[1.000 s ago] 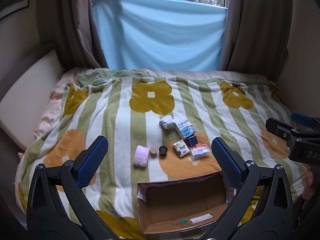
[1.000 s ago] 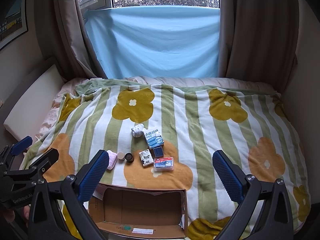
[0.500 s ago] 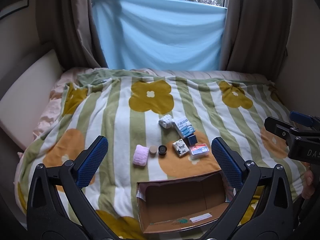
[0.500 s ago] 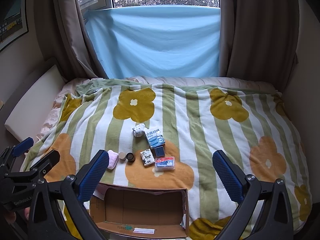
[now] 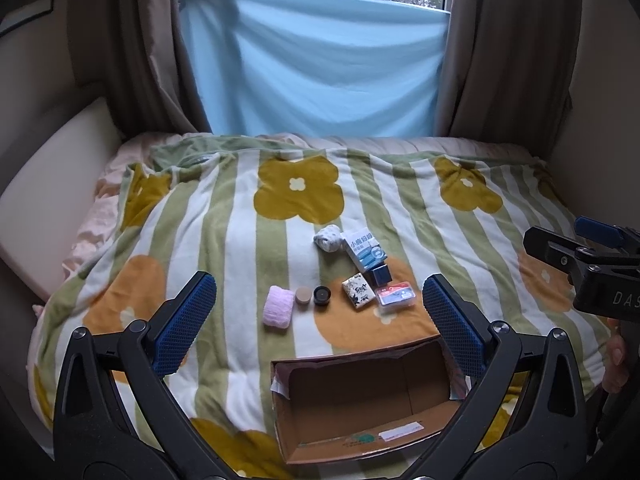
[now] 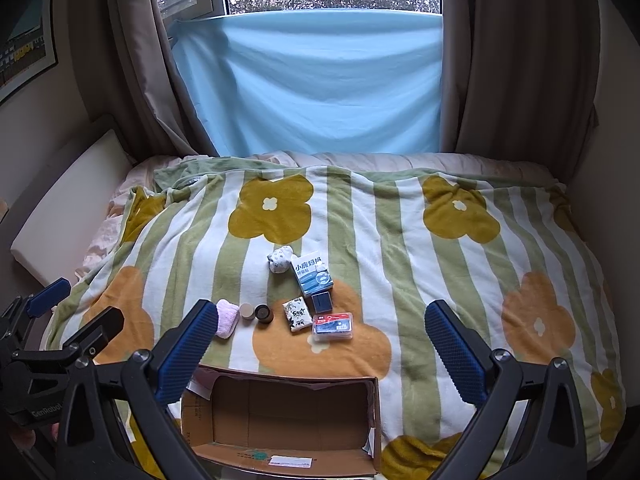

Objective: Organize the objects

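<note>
Small objects lie in a cluster on the flowered blanket: a pink rolled cloth (image 5: 277, 311) (image 6: 227, 322), a tan round lid (image 5: 303, 295), a black round cap (image 5: 321, 295) (image 6: 263, 313), a patterned packet (image 5: 358, 291) (image 6: 297, 314), a clear card case (image 5: 395, 298) (image 6: 333, 326), a dark cube (image 5: 380, 274), a blue-white box (image 5: 365, 250) (image 6: 313, 273) and a white balled sock (image 5: 328, 238) (image 6: 279, 259). An open cardboard box (image 5: 360, 396) (image 6: 280, 420) sits in front of them, empty. My left gripper (image 5: 316, 324) and right gripper (image 6: 322, 350) are both open and empty, held above the near edge of the bed.
The striped blanket (image 5: 240, 240) covers the bed. A white cushion (image 5: 44, 200) lines the left wall. A blue sheet (image 5: 312, 68) and brown curtains (image 5: 500, 60) hang at the window behind. The right gripper also shows at the right edge of the left wrist view (image 5: 592, 252).
Both views have shifted slightly; the objects and box sit a little differently in frame. Nothing was taken hold of or moved on the bed.
</note>
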{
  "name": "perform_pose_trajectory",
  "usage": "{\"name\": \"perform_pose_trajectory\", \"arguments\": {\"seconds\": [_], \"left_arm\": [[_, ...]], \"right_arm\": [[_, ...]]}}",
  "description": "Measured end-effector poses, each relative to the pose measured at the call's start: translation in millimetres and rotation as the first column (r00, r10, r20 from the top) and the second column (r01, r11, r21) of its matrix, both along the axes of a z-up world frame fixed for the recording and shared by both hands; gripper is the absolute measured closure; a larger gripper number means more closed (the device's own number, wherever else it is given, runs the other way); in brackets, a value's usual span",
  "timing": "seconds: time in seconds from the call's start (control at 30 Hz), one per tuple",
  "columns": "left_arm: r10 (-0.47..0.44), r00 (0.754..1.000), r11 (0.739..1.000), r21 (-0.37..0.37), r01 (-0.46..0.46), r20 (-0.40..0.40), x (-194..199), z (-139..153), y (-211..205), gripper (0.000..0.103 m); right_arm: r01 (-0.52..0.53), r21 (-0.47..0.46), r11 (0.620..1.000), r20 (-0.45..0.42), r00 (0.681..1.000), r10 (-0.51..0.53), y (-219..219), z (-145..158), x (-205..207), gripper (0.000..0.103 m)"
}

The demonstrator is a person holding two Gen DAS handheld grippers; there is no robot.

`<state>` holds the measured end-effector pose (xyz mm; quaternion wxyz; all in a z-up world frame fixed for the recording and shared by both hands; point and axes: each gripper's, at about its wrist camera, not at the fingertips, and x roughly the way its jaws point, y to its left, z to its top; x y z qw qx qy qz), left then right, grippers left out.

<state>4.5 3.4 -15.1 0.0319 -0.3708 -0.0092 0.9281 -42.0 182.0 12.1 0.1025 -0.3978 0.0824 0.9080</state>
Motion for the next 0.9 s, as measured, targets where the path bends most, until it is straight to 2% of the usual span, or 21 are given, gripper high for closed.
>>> {"name": "perform_pose_trajectory", "arguments": {"seconds": [0.5, 0.9], "left_arm": [[-0.006, 1.0, 1.0, 0.009, 0.006, 0.009, 3, 1, -3, 0.0], [-0.003, 0.999, 1.0, 0.008, 0.003, 0.034, -7, 3, -28, 0.0]], "right_arm": [[0.01, -0.008, 1.0, 0.001, 1.0, -0.01, -2, 1, 0, 0.0], [-0.001, -0.017, 1.0, 0.007, 1.0, 0.001, 5, -7, -3, 0.0]]}}
